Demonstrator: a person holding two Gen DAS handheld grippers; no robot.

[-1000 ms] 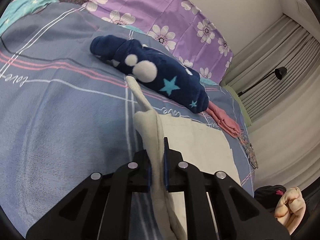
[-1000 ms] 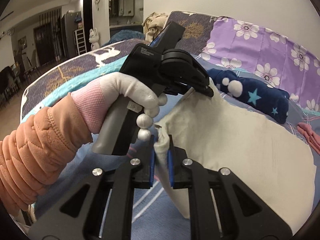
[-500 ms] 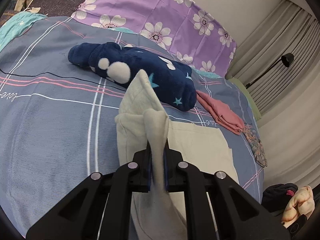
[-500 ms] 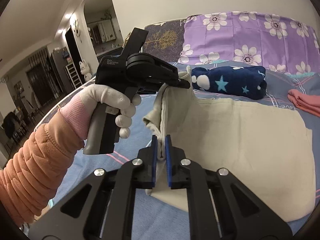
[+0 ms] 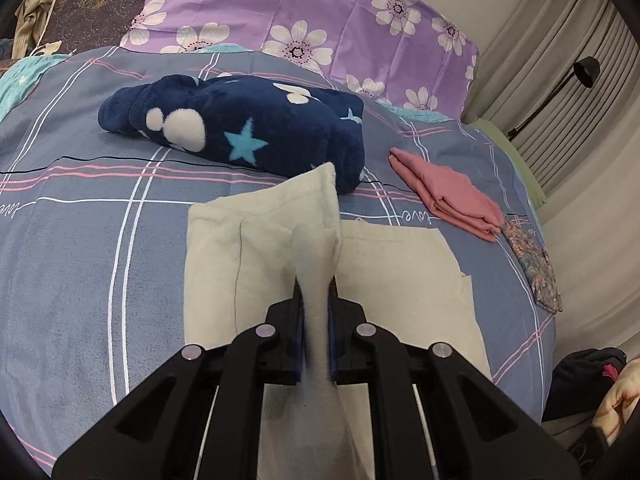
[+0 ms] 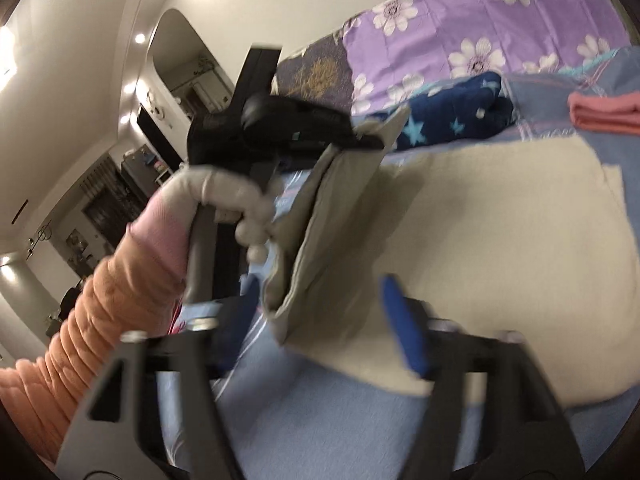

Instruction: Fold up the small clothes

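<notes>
Nearest the left wrist camera, the left gripper [image 5: 316, 316] has its fingers closed tight on a bunched edge of the cream garment [image 5: 400, 276], which rises from the jaws as a raised flap over the part lying flat on the grey-blue plaid bedspread [image 5: 80, 240]. In the right wrist view, the right gripper [image 6: 320, 320] stands with its blue-padded fingers [image 6: 404, 332] wide apart and holds nothing; the doubled corner of the garment hangs just ahead of them, carried only by the left gripper. Risks, as judged: with one pinch point bearing the whole lifted flap, the fold may sag or twist and land askew; a bunched grip can drag the lower layer out of line; the view is motion-blurred, so a quick right-hand regrasp could miss the edge or catch both layers. Farther off lie a navy star-print fleece [image 5: 248, 132], just beyond the raised corner, a folded pink cloth [image 5: 448, 196] and the purple floral pillow [image 5: 320, 12]; a wide sweep could brush the fleece.
</notes>
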